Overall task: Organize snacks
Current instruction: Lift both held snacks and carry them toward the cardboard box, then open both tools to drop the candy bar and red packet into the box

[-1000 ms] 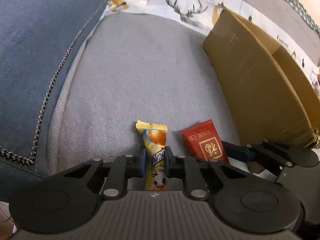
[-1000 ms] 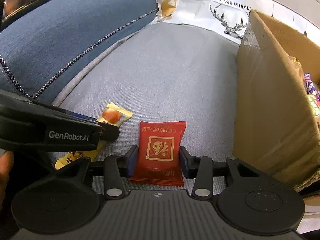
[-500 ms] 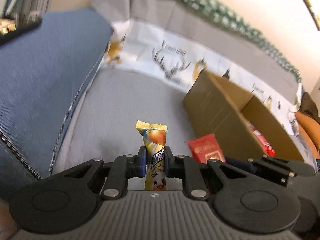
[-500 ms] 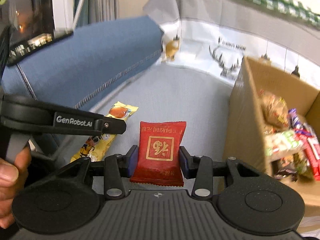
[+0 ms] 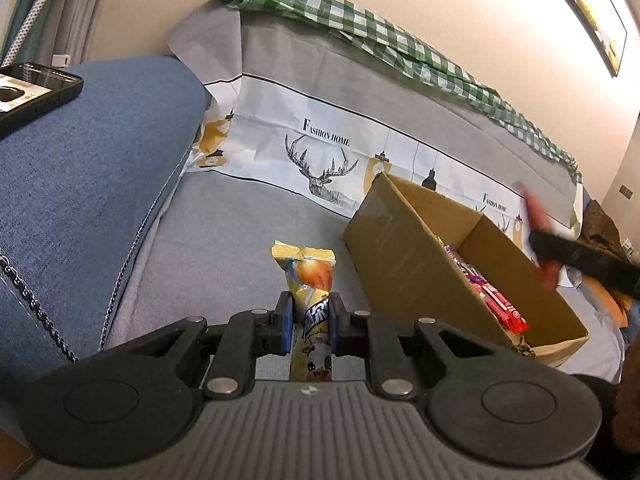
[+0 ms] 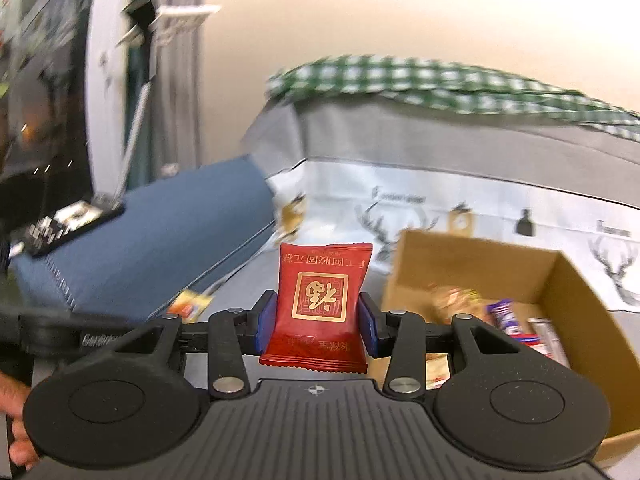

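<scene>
My left gripper (image 5: 310,322) is shut on a long yellow snack packet (image 5: 308,276) with an orange picture, lifted above the grey sofa seat (image 5: 224,232). My right gripper (image 6: 316,322) is shut on a red square packet (image 6: 322,300) with gold characters, held up in the air left of the open cardboard box (image 6: 576,304). The box (image 5: 404,256) holds several wrapped snacks (image 5: 496,300). In the left wrist view the right gripper shows as a blurred dark shape (image 5: 576,256) with the red packet (image 5: 538,216) above the box's far right side.
A blue cushion (image 5: 80,184) fills the left, with a phone (image 5: 32,88) on top. A deer-print cover and a green checked cloth (image 5: 400,44) line the sofa back. A person's hand (image 6: 16,440) shows at the lower left of the right wrist view.
Both grippers rose off the seat with their packets and tilted upward. The right gripper rose more and moved over toward the box, so the sofa back and wall now fill its view.
</scene>
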Tool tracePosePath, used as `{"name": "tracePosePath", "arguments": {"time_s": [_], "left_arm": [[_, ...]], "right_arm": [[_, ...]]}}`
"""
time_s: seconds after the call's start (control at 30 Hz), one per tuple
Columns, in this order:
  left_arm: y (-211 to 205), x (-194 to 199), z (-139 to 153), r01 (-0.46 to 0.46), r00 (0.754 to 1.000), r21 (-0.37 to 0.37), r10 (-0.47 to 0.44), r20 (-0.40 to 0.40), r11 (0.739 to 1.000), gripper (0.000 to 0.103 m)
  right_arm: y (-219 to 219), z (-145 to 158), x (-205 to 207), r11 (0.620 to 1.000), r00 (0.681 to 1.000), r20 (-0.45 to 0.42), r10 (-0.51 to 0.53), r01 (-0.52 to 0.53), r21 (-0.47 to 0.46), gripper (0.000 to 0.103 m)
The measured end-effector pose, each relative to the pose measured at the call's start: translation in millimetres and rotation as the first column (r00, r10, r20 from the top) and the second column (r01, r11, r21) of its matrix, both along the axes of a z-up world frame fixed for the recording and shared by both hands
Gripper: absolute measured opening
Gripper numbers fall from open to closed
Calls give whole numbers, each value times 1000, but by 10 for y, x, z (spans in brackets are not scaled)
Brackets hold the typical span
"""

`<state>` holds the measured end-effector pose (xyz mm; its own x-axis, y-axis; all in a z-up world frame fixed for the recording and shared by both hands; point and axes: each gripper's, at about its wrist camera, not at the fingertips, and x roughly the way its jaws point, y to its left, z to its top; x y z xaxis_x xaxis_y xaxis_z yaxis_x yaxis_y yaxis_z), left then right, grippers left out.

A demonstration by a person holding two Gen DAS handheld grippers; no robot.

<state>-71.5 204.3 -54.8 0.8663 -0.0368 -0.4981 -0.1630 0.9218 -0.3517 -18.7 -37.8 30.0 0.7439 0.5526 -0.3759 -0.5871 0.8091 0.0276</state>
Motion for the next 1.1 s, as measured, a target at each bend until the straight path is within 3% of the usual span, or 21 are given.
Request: {"name": "tracePosePath", "arguments": {"time_s": [0.1, 0.23, 0.47, 0.67, 0.83, 1.1], "left_arm": [[-16, 21, -10, -4, 1000, 10, 4, -9, 1000, 19], [-59, 100, -41, -7, 999, 26, 8, -34, 1000, 19], [-164, 181, -74, -3, 997, 91, 9, -73, 996, 19], [-230, 209, 22, -61, 995, 146, 71, -67, 987, 19], [-421, 395, 288, -102, 994, 120, 106, -28, 987, 19], [-1158, 1045, 1050, 28, 992, 150, -45, 114, 988, 19]], "right_arm": [[-218, 63, 71, 999, 999, 5, -34, 34, 37, 44], [-463, -96, 180, 996, 999, -16, -49, 50, 75, 44], [-540, -213, 252, 998, 999, 21, -33, 32, 60, 44], [-681, -214, 367, 990, 1000, -5, -30, 30, 140, 44], [-803, -220, 475, 974, 996, -10, -88, 88, 207, 44], [-1087, -240, 618, 934, 979, -21, -201, 198, 297, 44]]}}
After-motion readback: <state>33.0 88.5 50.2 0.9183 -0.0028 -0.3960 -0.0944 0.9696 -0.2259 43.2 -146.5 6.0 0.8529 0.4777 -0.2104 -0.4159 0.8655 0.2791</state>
